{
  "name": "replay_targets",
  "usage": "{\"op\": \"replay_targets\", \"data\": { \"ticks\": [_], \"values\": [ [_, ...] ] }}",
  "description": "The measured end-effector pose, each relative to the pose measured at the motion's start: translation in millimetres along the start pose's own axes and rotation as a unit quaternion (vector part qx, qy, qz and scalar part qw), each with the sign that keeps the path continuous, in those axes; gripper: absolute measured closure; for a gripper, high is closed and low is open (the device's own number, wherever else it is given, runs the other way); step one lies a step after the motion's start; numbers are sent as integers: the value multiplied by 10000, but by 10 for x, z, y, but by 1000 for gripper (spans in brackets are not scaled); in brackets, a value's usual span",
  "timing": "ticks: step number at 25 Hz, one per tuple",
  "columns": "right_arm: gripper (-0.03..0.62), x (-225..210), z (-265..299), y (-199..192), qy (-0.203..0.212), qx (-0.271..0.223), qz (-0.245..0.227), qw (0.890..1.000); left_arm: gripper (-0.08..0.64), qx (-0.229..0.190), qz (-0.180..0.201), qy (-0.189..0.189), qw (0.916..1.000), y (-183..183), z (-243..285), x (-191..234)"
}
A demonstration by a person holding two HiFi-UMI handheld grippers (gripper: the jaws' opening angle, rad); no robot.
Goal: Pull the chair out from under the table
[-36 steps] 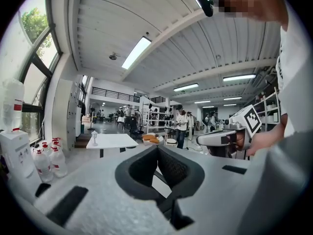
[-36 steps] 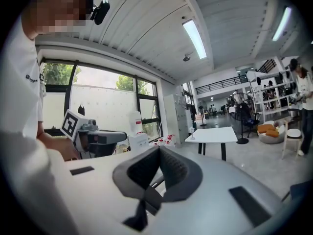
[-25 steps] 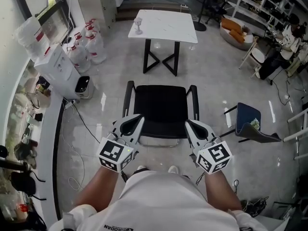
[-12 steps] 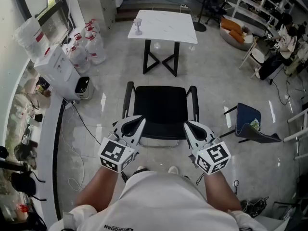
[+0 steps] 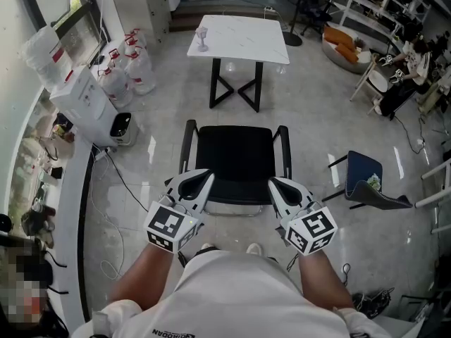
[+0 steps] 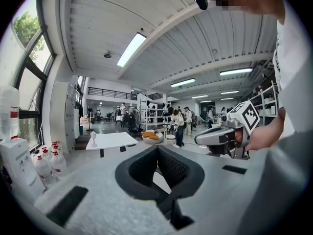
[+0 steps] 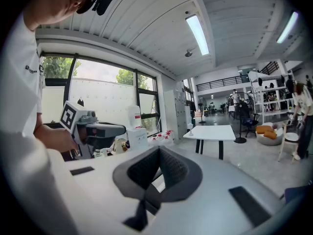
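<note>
The black chair (image 5: 236, 157) with two armrests stands on the tiled floor directly in front of me, well apart from the white table (image 5: 239, 37) farther back. My left gripper (image 5: 201, 179) hangs over the chair's near left corner, jaws shut with nothing between them. My right gripper (image 5: 276, 184) hangs over the near right corner, also shut and empty. In the left gripper view its closed jaws (image 6: 157, 152) point toward the table (image 6: 110, 140), with the right gripper (image 6: 222, 136) alongside. The right gripper view shows its closed jaws (image 7: 159, 152), the table (image 7: 215, 131) and the left gripper (image 7: 95, 130).
A stemmed glass (image 5: 203, 37) stands on the table's left side. A white water dispenser (image 5: 88, 104) and several water jugs (image 5: 130, 65) line the left wall, with a cable (image 5: 120, 182) trailing across the floor. A blue chair (image 5: 366, 178) lies tipped at the right.
</note>
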State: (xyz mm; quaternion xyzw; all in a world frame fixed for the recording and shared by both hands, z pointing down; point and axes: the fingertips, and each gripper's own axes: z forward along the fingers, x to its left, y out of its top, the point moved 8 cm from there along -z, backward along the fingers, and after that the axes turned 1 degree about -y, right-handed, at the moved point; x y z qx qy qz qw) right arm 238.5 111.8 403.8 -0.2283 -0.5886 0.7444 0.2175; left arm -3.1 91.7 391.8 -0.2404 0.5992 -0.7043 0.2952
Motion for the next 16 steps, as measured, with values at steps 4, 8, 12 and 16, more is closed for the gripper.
{"op": "replay_targets", "data": {
  "ticks": [4, 8, 12, 16],
  "values": [
    [589, 8, -2, 13, 21, 13, -8, 10000, 552, 22, 17, 5, 10000, 9, -12, 2],
    [589, 4, 1, 23, 39, 35, -13, 10000, 552, 46, 24, -8, 10000, 13, -6, -1],
    [588, 8, -12, 21, 75, 53, -69, 9999, 552, 39, 44, -9, 10000, 3, 0, -24],
    [589, -2, -40, 16, 58, 55, -86, 9999, 552, 36, 52, -16, 10000, 3, 2, -44]
  ]
}}
